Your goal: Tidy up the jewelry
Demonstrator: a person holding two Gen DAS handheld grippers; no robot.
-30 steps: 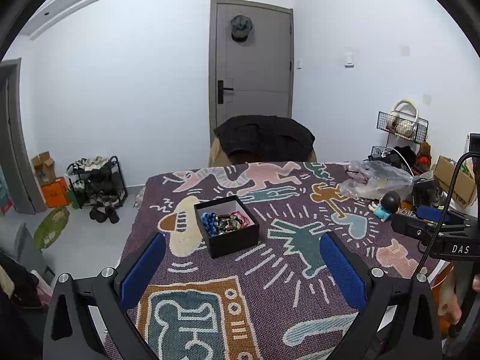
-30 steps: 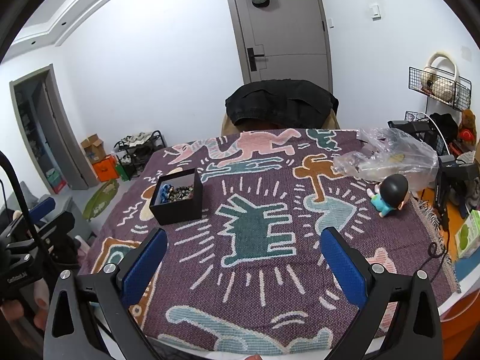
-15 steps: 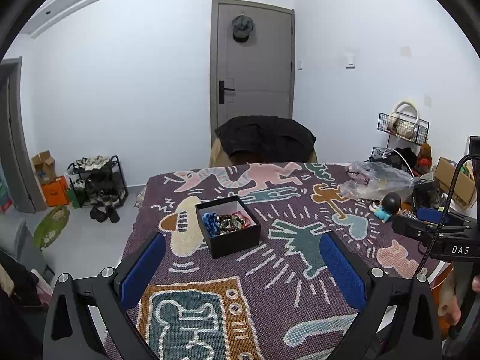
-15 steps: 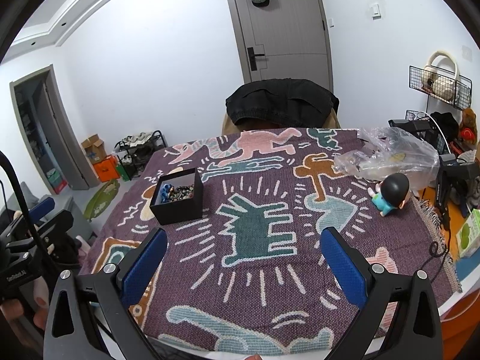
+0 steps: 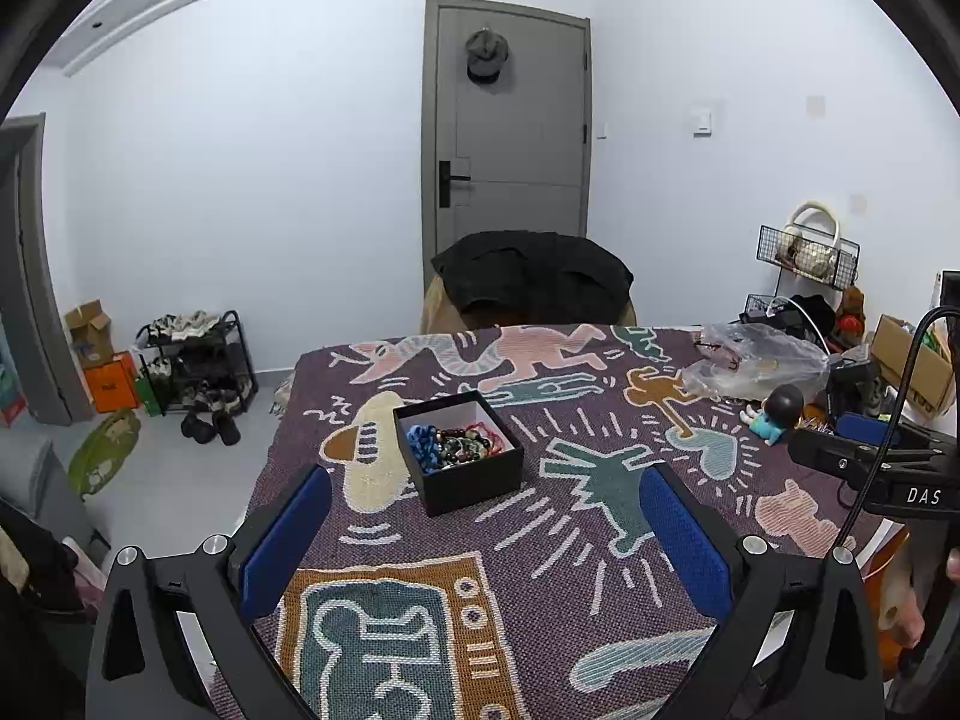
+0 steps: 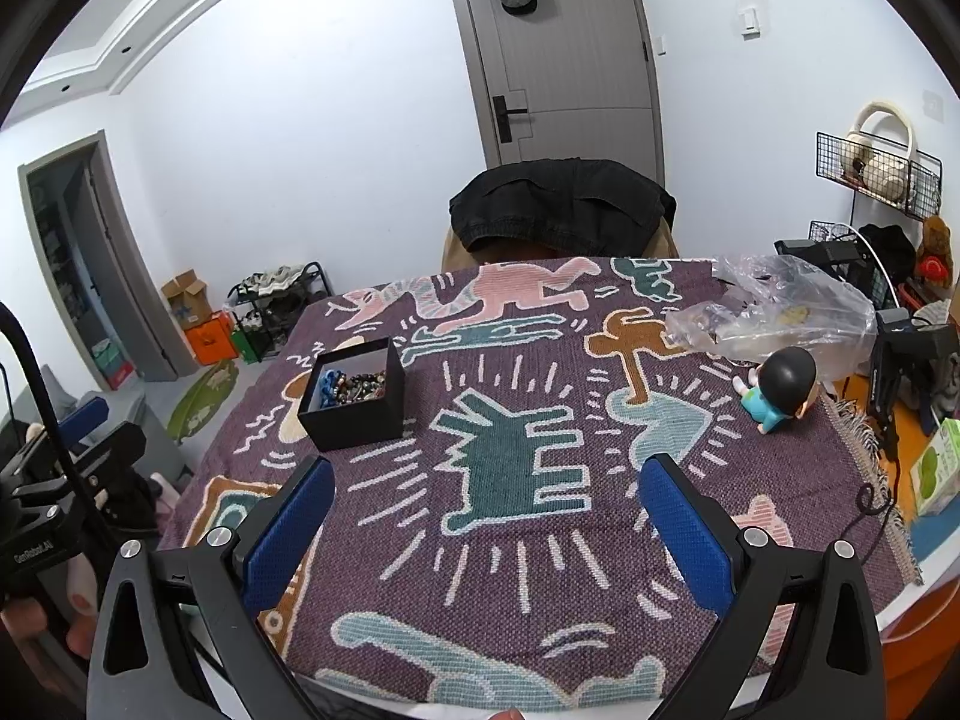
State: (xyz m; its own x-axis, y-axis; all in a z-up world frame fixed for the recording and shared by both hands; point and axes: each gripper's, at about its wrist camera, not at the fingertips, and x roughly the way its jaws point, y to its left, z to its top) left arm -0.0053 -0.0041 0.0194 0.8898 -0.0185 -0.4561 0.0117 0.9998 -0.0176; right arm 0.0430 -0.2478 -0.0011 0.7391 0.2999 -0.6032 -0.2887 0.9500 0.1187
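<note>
Table cover: one purple woven blanket with cartoon figures, spread over the whole table; its near edge is cut off by the frame.
Door: one grey door, shut, with one cap hung on it.
Chair: one, at the far side, mostly hidden under one black jacket.
Shoe rack: one black rack by the left wall (the shoes on it blur together, so I cannot count them).
Plastic bag: one clear crumpled bag at the far right of the blanket; its contents are hard to make out.
Grippers: two. The left gripper hovers over the near edge with its blue pads spread wide and nothing between them; the right gripper is the same, fingers apart and empty.
Jewelry box: one black open box on the blanket's left half, just ahead of the left gripper and well left of the right one.
Figurine: one small doll with a dark round head, sitting near the bag.
Jewelry: a tangle of beaded pieces inside the box, blue ones at the left; too knotted to count.
Change: compared with a second ago, the box sits in the same spot and both grippers have barely shifted.
</note>
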